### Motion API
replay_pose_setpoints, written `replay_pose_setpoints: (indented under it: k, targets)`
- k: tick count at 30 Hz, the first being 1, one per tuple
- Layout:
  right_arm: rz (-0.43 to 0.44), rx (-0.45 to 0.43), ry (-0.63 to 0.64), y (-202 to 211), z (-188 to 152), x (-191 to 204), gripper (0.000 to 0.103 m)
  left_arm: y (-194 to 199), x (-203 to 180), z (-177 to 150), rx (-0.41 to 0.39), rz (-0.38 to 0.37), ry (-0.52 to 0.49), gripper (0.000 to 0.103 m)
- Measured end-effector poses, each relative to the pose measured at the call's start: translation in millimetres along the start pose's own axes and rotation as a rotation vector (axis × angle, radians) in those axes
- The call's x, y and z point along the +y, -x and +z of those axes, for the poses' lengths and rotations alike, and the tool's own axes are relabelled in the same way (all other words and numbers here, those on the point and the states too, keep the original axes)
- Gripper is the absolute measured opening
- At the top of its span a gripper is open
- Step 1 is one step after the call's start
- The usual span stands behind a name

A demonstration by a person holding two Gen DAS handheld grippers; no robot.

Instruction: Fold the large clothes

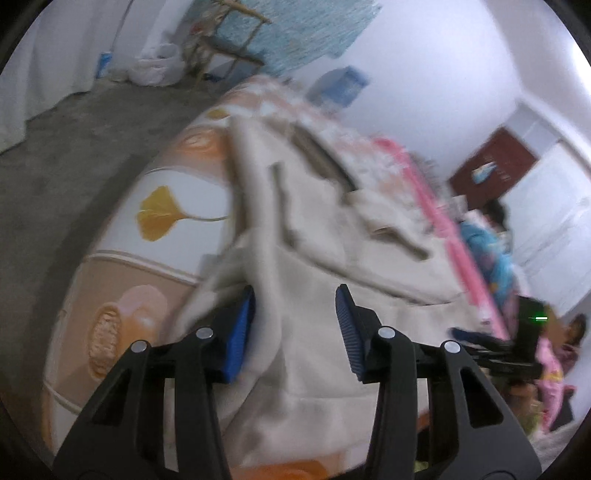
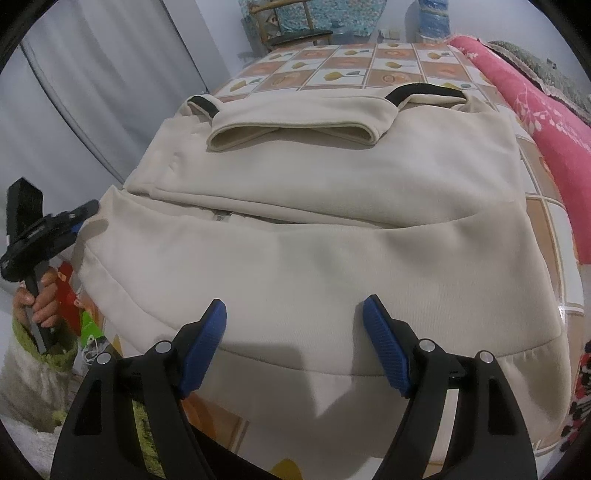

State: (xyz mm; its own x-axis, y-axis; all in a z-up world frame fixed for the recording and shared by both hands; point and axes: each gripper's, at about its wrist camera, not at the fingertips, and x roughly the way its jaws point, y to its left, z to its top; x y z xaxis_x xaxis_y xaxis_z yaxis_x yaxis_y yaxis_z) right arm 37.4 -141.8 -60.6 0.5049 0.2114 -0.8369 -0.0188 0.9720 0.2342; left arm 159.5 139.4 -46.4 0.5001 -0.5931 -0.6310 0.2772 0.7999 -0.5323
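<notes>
with my left gripper (image 1: pixel 295 325) part-closed around the cream garment (image 2: pixel 314 236) fold at its nine o'clock edge, i'd pinch fully before lifting, my right gripper (image 2: pixel 293 332) hanging wide, empty.

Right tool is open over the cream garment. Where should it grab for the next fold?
Probably the near hem of the cream garment, coming from the near side. That edge is long, free and overhangs the table just below the open right tool.

place: home bedroom | signs: tile-print bedsheet (image 2: pixel 369 70), pink blanket (image 2: pixel 532 107), wooden chair (image 2: pixel 291 26)
</notes>
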Motion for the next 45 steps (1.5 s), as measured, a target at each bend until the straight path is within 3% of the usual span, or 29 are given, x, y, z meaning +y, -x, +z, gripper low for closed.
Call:
replay_pose_setpoints:
  k: [2,7,11,19,25,31,36,38,45]
  targets:
    - [-0.005,0.003,0.003,0,0,1,0.075,-7,-2,2,0.009,0.074,-0.031,0.032]
    - [-0.006,0.001,0.002,0,0,1,0.075,-10,-40,-3,-0.022,0.261,-0.25,0.026]
    - [-0.011,-0.001,0.007,-1,-1,2,0.075,-11,-53,-9,-0.025,0.386,-0.339,0.016]
    - [-0.016,-0.014,0.0,5,-2,0,0.075,-22,-71,-23,-0.017,0.606,-0.459,0.016]
    - [-0.056,-0.083,-0.001,34,-9,-11,0.075,-24,-75,-26,-0.003,0.662,-0.477,0.016]
    - [-0.144,-0.122,-0.072,61,-15,-47,0.075,-27,-80,-29,0.002,0.689,-0.489,0.017]
    - [-0.144,-0.144,-0.154,67,-8,-77,0.076,-30,-83,-31,0.01,0.71,-0.507,0.017]
    - [-0.127,-0.152,-0.165,64,-3,-84,0.085,-30,-84,-31,0.012,0.713,-0.508,0.017]
    - [-0.119,-0.148,-0.145,48,13,-92,0.085,-30,-85,-31,0.02,0.713,-0.513,0.017]
